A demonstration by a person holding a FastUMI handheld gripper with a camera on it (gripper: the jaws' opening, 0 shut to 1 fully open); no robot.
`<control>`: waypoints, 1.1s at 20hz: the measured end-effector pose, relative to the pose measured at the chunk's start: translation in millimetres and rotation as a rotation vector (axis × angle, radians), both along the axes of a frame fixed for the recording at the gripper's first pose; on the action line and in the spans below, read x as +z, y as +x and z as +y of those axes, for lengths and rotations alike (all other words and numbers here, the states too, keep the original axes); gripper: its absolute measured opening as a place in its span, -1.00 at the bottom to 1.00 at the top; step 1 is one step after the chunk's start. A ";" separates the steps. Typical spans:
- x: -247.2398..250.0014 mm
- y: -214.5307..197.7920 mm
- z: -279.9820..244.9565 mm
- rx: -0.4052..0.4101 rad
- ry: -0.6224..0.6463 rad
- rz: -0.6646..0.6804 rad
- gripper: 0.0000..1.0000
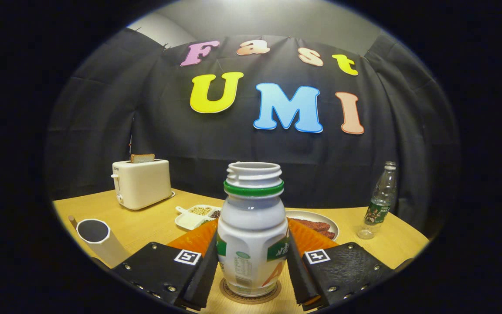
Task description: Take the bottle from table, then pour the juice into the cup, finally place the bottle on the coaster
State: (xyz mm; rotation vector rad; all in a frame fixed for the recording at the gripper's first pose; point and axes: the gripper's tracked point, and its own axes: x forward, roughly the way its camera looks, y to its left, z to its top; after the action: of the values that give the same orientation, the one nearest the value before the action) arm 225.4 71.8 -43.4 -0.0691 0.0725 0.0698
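bottle (252, 231) on coaster (250, 295), between tool (251, 272) fingers | cup (95, 233) left | toaster (141, 183) behind

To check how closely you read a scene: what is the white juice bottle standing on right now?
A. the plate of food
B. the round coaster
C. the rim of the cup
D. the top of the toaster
B: the bottle stands upright on the round coaster, whose edge shows under its base, between the fingers of the tool; plate, toaster and cup sit apart from it.

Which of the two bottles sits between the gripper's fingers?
The white juice bottle with the green neck ring, standing open on the coaster; the clear bottle stands far off to the right.
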 end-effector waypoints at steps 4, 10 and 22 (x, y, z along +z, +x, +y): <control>-3.3 2.8 -2.6 -0.008 -0.015 0.002 0.43; -15.3 6.1 -5.5 -0.014 -0.003 0.017 0.44; 7.6 -2.9 -11.2 -0.041 0.050 -0.057 0.98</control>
State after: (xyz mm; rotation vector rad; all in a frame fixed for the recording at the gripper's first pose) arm 222.5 60.6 -35.8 -0.0196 0.0156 0.0284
